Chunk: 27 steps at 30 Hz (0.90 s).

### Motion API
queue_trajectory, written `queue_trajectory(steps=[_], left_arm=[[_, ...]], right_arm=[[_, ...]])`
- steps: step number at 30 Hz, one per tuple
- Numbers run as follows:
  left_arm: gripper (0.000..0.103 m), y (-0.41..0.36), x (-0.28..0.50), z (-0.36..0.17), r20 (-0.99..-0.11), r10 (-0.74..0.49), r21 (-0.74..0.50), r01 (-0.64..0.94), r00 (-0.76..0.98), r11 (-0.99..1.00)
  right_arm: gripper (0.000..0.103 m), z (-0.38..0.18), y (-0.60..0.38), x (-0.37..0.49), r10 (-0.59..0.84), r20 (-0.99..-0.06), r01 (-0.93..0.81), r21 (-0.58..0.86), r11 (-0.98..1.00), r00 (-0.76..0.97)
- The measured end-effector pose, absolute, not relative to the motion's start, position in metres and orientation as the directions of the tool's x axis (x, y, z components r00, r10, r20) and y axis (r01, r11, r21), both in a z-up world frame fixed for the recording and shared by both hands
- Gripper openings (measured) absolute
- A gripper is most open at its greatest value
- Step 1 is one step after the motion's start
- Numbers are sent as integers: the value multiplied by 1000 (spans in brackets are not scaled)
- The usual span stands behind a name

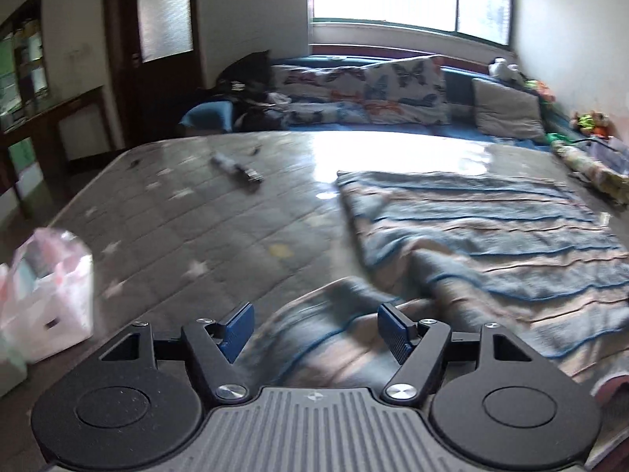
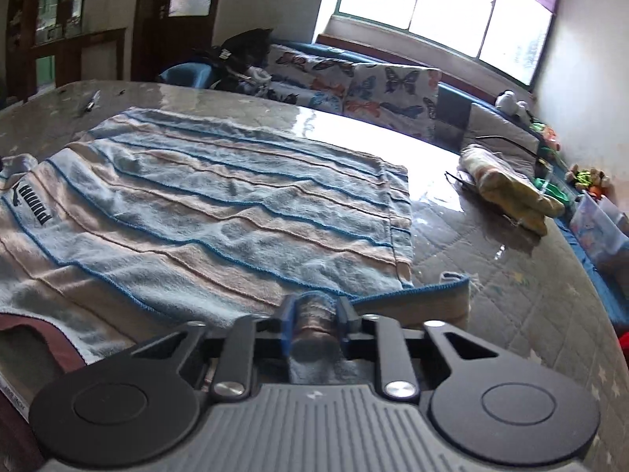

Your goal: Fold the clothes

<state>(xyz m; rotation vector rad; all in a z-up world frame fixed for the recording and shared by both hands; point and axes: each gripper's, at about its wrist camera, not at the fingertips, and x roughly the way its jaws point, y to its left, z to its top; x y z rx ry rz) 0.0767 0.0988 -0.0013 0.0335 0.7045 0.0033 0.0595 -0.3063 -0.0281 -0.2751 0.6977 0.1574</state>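
The striped Puma shirt (image 2: 220, 204) lies spread flat on the quilted mattress (image 1: 188, 212), toward its near edge. The right gripper (image 2: 314, 320) pinches a bunched fold of the shirt's near hem. The left gripper (image 1: 314, 328) hangs with jaws spread above a rumpled sleeve, gripping nothing.

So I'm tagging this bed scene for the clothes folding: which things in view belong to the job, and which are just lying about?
Part of the job:
- striped garment, spread on the mattress
- right gripper, shut on a fold of it
- left gripper, open above it

Just lying about:
- butterfly pillows
- yellow bundle
- small tube
- white bag
- toys
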Motion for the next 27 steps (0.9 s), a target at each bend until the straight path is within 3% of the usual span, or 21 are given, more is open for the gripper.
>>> queue_trajectory(steps=[11,17,22,27], left_arm=[[72,116,75,-16,-667,17,26,0,745,1000],[72,122,72,-13,-653,4,-2,-8,757,1000],[72,122,76,-9,-649,-10,-5,9,761,1000],[72,111,89,-11,-657,-30,17,54,754,998]], right_arm=[[7,0,-356,30,-55,-579,-39,-148,988,813],[7,-3,-392,15,-155,-603,65,-168,984,783],[11,-14,-411,12,-216,-637,126,-185,975,740],[17,-6,-412,8,-220,-602,149,-166,975,768]])
